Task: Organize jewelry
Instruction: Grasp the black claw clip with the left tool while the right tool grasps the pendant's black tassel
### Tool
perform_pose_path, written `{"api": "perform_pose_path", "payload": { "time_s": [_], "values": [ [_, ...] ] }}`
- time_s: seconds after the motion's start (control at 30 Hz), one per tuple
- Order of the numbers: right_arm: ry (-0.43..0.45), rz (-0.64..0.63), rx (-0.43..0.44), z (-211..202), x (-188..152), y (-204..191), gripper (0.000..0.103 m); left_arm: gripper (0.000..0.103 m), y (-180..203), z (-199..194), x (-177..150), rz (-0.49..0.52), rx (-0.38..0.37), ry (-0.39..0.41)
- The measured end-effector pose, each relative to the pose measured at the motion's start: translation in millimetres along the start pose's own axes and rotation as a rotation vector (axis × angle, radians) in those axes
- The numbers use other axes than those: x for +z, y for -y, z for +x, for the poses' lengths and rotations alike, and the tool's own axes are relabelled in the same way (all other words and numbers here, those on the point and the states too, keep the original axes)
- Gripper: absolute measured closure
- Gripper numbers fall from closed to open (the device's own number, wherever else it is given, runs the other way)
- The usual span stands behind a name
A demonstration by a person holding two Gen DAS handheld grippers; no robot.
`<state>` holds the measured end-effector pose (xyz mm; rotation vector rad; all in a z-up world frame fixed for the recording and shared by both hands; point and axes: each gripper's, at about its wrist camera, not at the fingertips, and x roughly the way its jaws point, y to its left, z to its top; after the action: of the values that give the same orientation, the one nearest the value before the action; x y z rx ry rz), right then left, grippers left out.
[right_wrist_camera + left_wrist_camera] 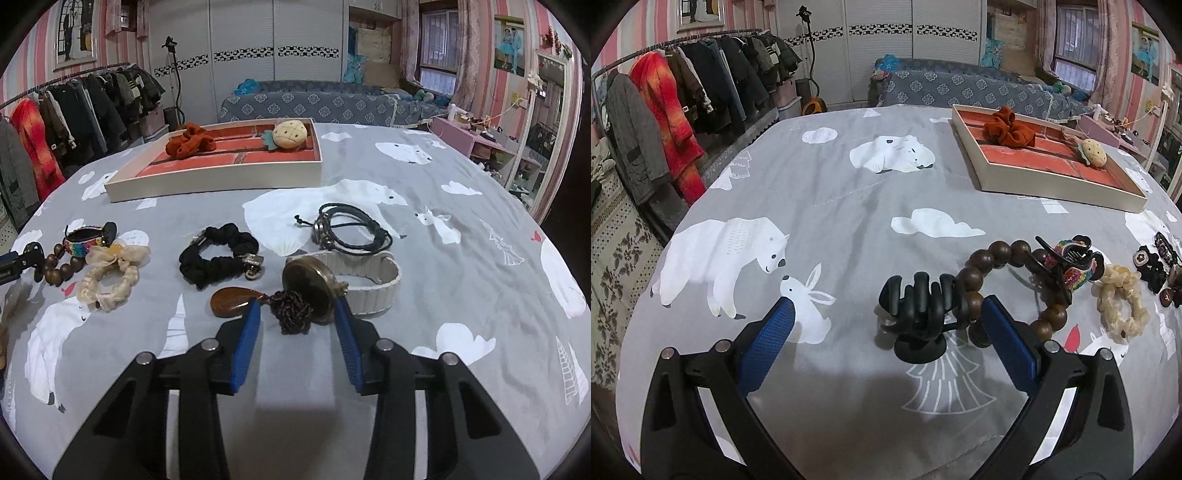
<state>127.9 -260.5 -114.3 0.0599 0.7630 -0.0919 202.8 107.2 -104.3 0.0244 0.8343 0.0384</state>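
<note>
My left gripper (886,314) is open, its blue pads either side of a black claw hair clip (918,314) on the grey bear-print cloth. Right of the clip lie a brown wooden bead bracelet (990,280), a rainbow claw clip (1071,264) and a cream scrunchie (1121,304). My right gripper (297,314) is open around a braided brown cord knot (293,308) joining an amber pendant (232,301) and a brass pocket watch (308,282). Beyond lie a black scrunchie (218,254), a white band (373,284) and a black cord bracelet (351,225).
A cream tray with red lining (214,182) (1049,182) stands at the far side, holding a rust scrunchie (188,142) and a plush pineapple hair tie (290,134). A clothes rack (665,110) is at the left, a sofa (314,103) behind.
</note>
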Motion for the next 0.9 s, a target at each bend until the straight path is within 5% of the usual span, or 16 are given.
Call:
{"api": "perform_pose_path", "payload": {
  "time_s": [0.1,0.2,0.9],
  "values": [
    [-0.015,-0.009,-0.002,0,-3,-1,0.062,0.007,1,3,0,0.008,0.003,-0.001],
    [-0.034,0.001,0.011,3,-6,-2,0.073,0.008,2,7,2,0.009,0.002,-0.006],
    [-0.062,-0.001,0.011,25,13,-2,0.077,0.026,3,14,4,0.003,-0.058,-0.029]
  ]
}}
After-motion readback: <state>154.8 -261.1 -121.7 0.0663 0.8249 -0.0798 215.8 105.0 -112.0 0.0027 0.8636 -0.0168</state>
